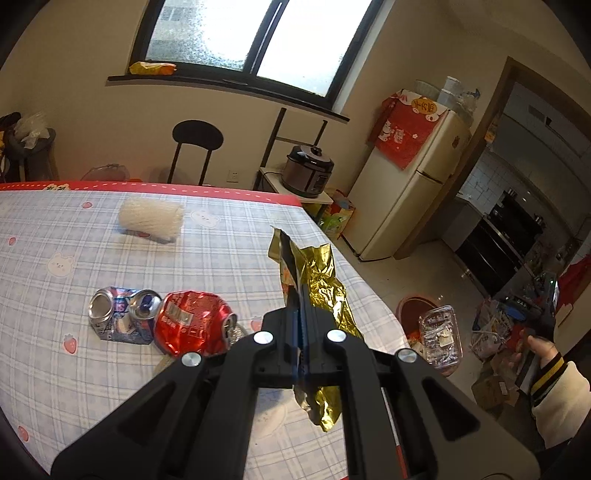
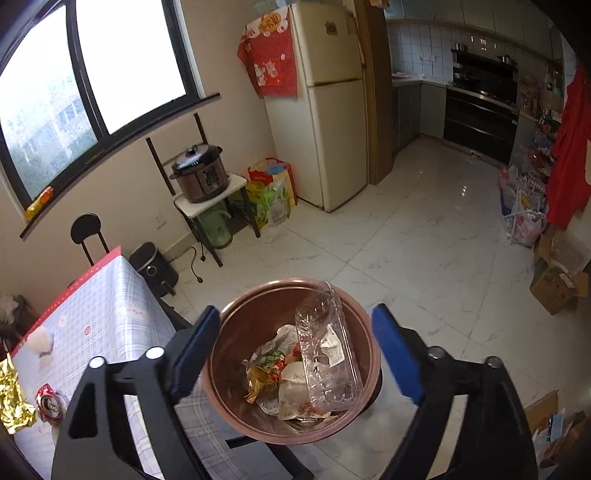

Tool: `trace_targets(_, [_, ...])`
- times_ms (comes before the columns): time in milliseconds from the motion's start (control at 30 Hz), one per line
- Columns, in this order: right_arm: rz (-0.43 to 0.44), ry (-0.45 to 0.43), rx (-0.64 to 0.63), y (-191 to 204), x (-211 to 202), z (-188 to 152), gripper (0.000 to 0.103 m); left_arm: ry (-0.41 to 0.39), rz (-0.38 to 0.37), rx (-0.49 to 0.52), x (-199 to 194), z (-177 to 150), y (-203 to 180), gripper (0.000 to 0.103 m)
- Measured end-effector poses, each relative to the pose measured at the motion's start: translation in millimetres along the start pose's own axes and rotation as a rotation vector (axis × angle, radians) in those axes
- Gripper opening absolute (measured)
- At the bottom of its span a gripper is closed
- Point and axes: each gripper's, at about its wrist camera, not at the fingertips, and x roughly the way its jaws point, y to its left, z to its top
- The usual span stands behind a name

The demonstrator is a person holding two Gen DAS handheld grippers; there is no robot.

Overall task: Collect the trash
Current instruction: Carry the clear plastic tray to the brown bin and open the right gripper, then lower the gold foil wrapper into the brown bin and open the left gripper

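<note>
Left gripper (image 1: 301,295), nearest the lens, clamped tight on a gold wrapper (image 1: 325,291), lifted clear above the table (image 1: 74,229) near its right edge; foil hanging loose below the jaws and standing crumpled above them. Right gripper (image 2: 295,347) spread wide, empty, poised over the bin (image 2: 229,369) on the floor beside the table; clear tray (image 2: 327,350) lying inside against the rim, over paper and wrappers. Still on the cloth: red can (image 1: 194,323), crushed, touching a flattened blue can (image 1: 122,314); a white net sleeve (image 1: 151,219) well apart toward the far side. Beyond: fridge (image 1: 406,184), cooker (image 1: 308,171), chair (image 1: 197,147), window (image 1: 243,33). Likely step: carrying the wrapper across to the bin. Risks, judged from here: slick foil sliding out of a thin pinch mid-swing and landing on the floor; trailing tail snagging the table edge; release short of the rim; tray propped inside deflecting the drop.
</note>
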Motion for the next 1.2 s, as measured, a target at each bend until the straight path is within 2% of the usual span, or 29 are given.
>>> trace_targets(67, [0.003,-0.026,-0.004,-3,-16,0,0.098,0.005,-0.036,0.024,10,3,-17,0.005])
trace_targets(333, [-0.018,-0.052,-0.013,-18,-69,-7,0.098,0.057,-0.228,0.148,71,9,-101,0.005])
trace_targets(567, [-0.065,-0.067,0.002,-53,-111,-28,0.098,0.116,-0.395,0.27,146,4,-207,0.005])
trace_targets(633, [-0.088,-0.068,0.018,-64,-118,-30,0.098,0.115,-0.403,0.303,167,5,-241,0.006])
trace_targets(700, [-0.104,-0.07,0.046,-77,-124,-32,0.098,0.126,-0.384,0.31,188,5,-267,0.017])
trace_targets(733, [-0.111,-0.072,0.056,-80,-126,-33,0.098,0.133,-0.373,0.304,196,6,-278,0.046])
trace_targets(767, [-0.122,-0.08,0.067,-85,-130,-33,0.098,0.12,-0.368,0.293,199,6,-285,0.067])
trace_targets(867, [-0.141,-0.112,0.086,-95,-141,-35,0.098,0.063,-0.425,0.296,190,8,-295,0.077])
trace_targets(933, [-0.15,-0.124,0.095,-98,-145,-35,0.098,0.042,-0.427,0.313,182,11,-295,0.082])
trace_targets(1100, [-0.136,-0.146,0.106,-98,-149,-34,0.098,-0.002,-0.376,0.302,159,24,-265,0.086])
trace_targets(1167, [-0.123,-0.148,0.097,-91,-146,-30,0.098,-0.027,-0.336,0.29,146,29,-246,0.093])
trace_targets(1200, [-0.117,-0.148,0.092,-88,-144,-29,0.098,-0.043,-0.311,0.285,137,32,-235,0.093])
